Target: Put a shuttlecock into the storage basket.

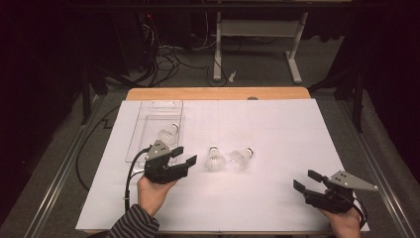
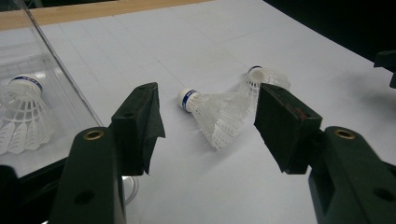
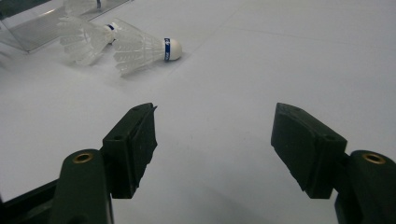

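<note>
white feathered shuttlecock [image 2: 212,112], blue-banded cork, lies tilted; left tongs [image 2: 208,119] and right tongs [image 3: 215,140] apart

The right gripper [image 3: 215,144] holds its two black jaws wide apart with nothing between them, over a bare stretch of the white table [image 3: 261,70]. Well beyond the jaws, at the upper left, two shuttlecocks lie on their sides, touching or nearly so: the near shuttlecock [image 3: 140,49] points its blue-banded cork to the right, and the far shuttlecock [image 3: 84,39] lies just behind it to the left. Past them, at the top left corner, the edge of a clear tray [image 3: 42,28] shows, with another feathered shape blurred inside it.
</note>
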Available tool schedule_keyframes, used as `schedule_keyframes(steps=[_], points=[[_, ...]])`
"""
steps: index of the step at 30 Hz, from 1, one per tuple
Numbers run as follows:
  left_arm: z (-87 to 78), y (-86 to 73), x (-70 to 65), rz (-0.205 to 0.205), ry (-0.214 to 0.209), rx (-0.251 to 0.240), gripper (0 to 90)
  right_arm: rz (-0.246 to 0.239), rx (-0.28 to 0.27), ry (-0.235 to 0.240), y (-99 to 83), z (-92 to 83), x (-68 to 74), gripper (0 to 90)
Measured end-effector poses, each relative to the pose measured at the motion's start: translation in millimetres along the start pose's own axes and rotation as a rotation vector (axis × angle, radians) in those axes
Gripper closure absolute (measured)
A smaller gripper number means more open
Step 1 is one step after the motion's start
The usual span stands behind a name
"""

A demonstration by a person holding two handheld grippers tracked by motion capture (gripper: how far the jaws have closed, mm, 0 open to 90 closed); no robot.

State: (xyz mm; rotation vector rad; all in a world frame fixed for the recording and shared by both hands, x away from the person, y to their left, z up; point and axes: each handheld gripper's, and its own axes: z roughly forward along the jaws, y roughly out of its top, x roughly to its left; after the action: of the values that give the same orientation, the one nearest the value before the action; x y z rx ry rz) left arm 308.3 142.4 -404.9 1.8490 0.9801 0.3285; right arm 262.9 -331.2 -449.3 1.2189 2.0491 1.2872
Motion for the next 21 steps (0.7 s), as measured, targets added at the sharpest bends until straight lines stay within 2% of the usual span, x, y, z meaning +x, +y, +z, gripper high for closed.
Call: schedule_keyframes(steps=[21], points=[[13.0, 5.8, -7.6, 0.013, -0.024, 0.002, 41.3, -0.003, -0.001, -0.001, -0.2, -0.5, -0.7, 31.4]])
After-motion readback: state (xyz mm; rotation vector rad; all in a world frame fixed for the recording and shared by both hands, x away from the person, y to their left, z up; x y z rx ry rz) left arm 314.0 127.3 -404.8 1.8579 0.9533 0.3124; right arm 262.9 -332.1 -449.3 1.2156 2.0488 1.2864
